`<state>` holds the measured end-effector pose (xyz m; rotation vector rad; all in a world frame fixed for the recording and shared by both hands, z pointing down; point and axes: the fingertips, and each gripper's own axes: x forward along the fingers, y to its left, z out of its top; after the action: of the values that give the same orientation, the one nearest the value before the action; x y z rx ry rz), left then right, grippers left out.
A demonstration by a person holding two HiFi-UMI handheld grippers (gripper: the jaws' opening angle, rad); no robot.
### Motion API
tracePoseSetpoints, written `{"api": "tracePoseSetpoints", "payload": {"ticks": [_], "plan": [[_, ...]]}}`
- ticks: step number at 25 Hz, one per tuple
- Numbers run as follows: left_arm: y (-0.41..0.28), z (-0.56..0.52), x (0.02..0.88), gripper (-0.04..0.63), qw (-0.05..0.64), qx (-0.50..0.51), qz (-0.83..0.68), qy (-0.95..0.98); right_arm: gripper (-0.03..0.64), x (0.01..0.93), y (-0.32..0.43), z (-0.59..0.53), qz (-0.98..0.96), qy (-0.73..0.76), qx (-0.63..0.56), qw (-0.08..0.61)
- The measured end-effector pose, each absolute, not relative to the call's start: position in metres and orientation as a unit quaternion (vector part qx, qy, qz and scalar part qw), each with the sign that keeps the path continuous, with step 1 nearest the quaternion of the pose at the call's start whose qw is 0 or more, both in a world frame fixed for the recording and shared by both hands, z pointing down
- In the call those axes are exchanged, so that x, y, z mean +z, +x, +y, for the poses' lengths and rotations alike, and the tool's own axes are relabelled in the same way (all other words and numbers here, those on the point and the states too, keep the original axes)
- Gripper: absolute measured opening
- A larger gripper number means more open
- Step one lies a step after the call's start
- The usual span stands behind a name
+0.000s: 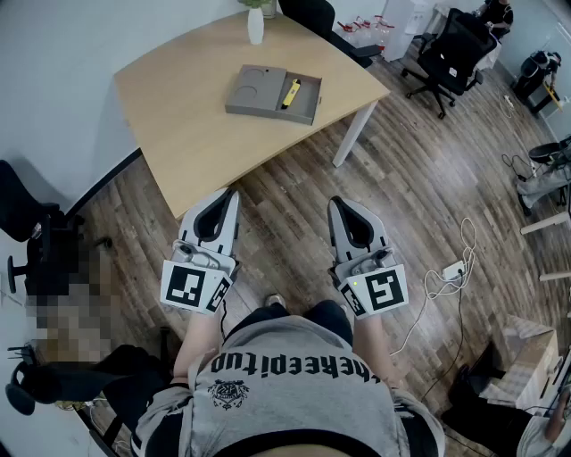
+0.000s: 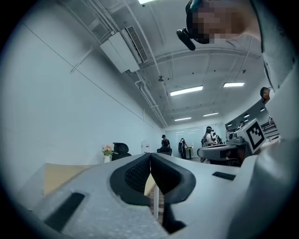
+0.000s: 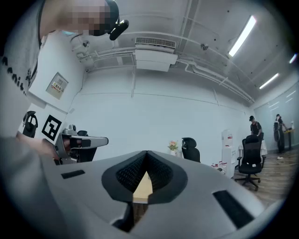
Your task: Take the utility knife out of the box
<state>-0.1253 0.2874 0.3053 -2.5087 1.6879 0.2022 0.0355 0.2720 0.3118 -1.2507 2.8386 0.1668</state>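
Note:
A flat grey box (image 1: 273, 93) lies open on the wooden table (image 1: 187, 107), in the head view's upper middle. A yellow utility knife (image 1: 290, 91) rests in its right half. My left gripper (image 1: 232, 193) and my right gripper (image 1: 337, 203) hang side by side over the floor, well short of the table's near edge. Both point toward the table, shut with nothing between the tips. In the left gripper view the shut left gripper (image 2: 150, 155) has the table's edge (image 2: 58, 177) beyond it. The right gripper view shows the shut right gripper (image 3: 146, 152).
A white vase (image 1: 255, 24) stands at the table's far edge. The white table leg (image 1: 354, 134) is at the right front. Black office chairs (image 1: 446, 54) stand at the back right. A power strip with cable (image 1: 451, 270) lies on the floor to my right. People stand far off.

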Motion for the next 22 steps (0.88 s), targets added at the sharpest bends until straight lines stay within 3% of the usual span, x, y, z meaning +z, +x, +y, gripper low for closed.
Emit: {"api": "tracePoseSetpoints", "payload": {"ticks": [22], "plan": [[-0.120,0.295,0.298,0.018,0.056,0.080,0.544,-0.833,0.006,0.303,0.043,0.283,0.908,-0.415,0.045,0.030]]}}
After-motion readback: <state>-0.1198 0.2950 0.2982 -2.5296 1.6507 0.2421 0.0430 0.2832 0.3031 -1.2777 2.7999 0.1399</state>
